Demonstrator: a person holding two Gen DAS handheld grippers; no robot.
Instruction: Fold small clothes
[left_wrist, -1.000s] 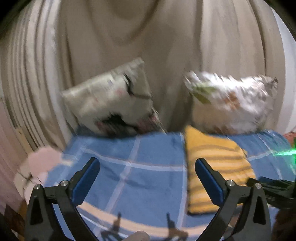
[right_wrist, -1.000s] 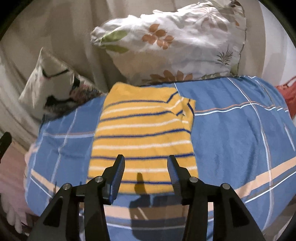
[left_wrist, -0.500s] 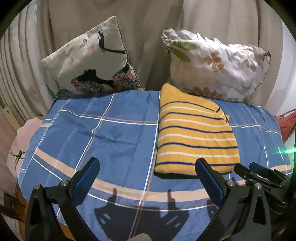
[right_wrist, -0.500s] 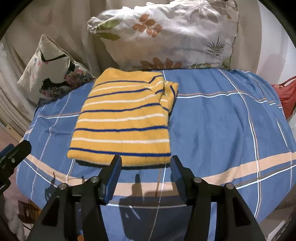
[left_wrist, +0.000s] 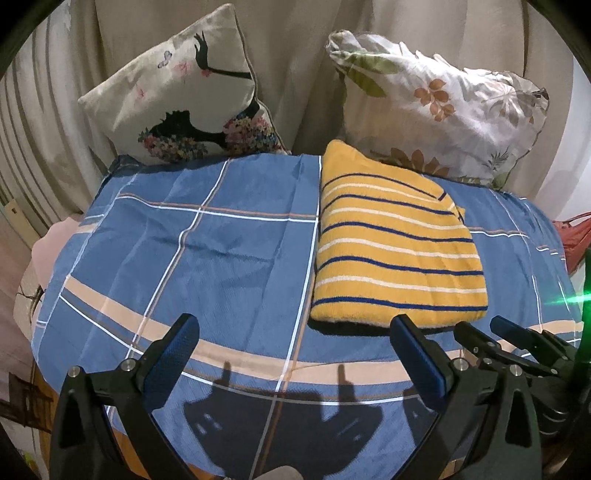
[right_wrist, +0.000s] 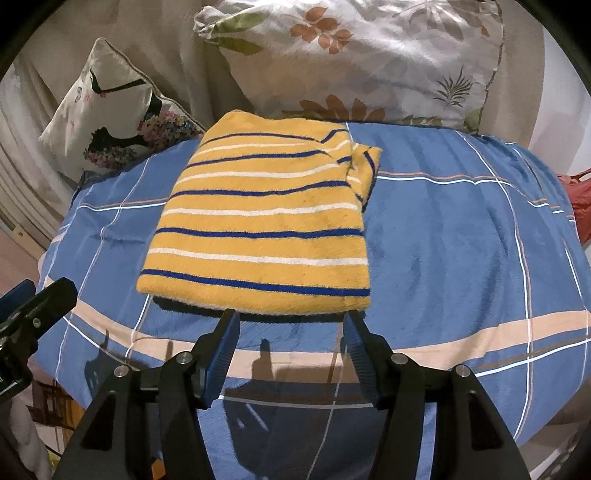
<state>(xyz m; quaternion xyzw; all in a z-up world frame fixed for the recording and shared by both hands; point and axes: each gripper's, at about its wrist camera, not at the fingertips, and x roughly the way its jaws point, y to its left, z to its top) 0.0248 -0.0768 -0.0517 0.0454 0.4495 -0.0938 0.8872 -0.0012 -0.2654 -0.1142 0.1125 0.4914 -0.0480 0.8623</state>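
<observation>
A yellow sweater with blue and white stripes (left_wrist: 397, 243) lies folded into a neat rectangle on the blue checked bedsheet (left_wrist: 221, 236). It also shows in the right wrist view (right_wrist: 266, 229). My left gripper (left_wrist: 295, 332) is open and empty, held above the sheet's front edge, left of the sweater. My right gripper (right_wrist: 290, 321) is open and empty, just in front of the sweater's near edge. The right gripper shows at the right edge of the left wrist view (left_wrist: 517, 347).
Two pillows lean against the beige curtain at the back: one with a black silhouette print (left_wrist: 184, 99), one with a leaf print (left_wrist: 443, 107). A red item (left_wrist: 576, 236) lies at the bed's right edge. The sheet (right_wrist: 461, 240) stretches to the sweater's right.
Both grippers have pulled back from the sweater toward the bed's front edge. The left view has steadied and tilted down. The sweater stays folded in place.
</observation>
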